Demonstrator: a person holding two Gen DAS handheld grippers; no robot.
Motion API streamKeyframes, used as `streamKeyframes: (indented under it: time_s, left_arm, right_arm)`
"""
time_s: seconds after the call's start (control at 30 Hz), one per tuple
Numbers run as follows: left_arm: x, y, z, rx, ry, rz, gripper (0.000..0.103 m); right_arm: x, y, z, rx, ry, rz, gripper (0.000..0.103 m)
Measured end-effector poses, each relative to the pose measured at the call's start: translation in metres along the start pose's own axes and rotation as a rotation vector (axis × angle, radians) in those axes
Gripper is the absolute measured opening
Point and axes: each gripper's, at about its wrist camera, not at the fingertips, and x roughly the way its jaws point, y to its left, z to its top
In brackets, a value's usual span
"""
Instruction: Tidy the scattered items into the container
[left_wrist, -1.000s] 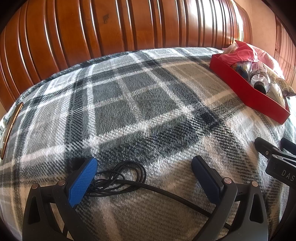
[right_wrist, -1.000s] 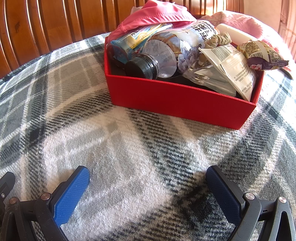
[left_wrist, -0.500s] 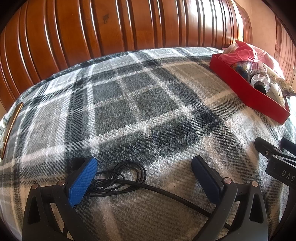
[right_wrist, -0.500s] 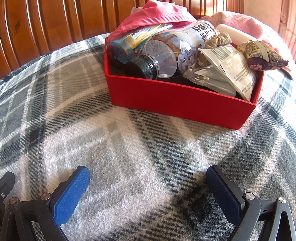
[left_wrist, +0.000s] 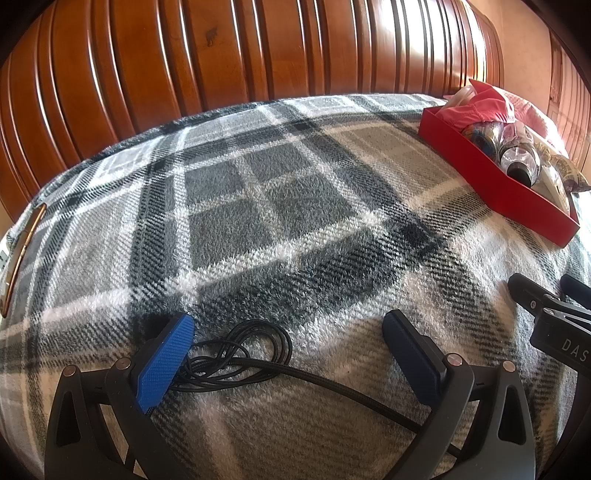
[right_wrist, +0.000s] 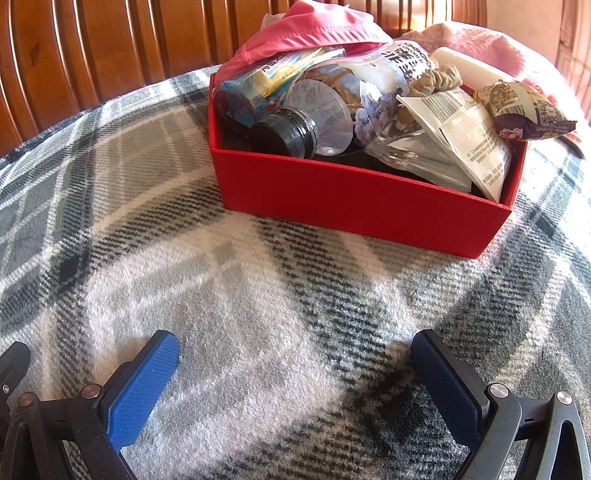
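A red box (right_wrist: 354, 195) stands on the plaid blanket, heaped with a pink cloth (right_wrist: 314, 26), a clear bottle with a black cap (right_wrist: 284, 131), snack packets (right_wrist: 469, 136) and a wrapped bun (right_wrist: 524, 110). The same red box (left_wrist: 495, 173) shows at the far right of the left wrist view. A coiled black cable (left_wrist: 243, 354) lies on the blanket between the fingers of my left gripper (left_wrist: 288, 343), which is open and low over it. My right gripper (right_wrist: 295, 365) is open, empty, a short way before the box. The right gripper (left_wrist: 546, 306) also shows beside the left one.
A grey and white plaid blanket (left_wrist: 277, 221) covers the bed. A ribbed wooden headboard (left_wrist: 221, 55) rises behind it. A pink pillow (right_wrist: 480, 40) lies behind the box. A thin gold-edged object (left_wrist: 22, 251) lies at the blanket's left edge.
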Motion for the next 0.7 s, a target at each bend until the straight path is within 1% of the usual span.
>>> streamKeyframes:
  time_s: [0.7]
  left_arm:
    - [0.0000, -0.0001, 0.0003, 0.000, -0.001, 0.000, 0.103]
  right_arm:
    - [-0.0018, -0.0002, 0.0014, 0.000, 0.002, 0.000, 0.103]
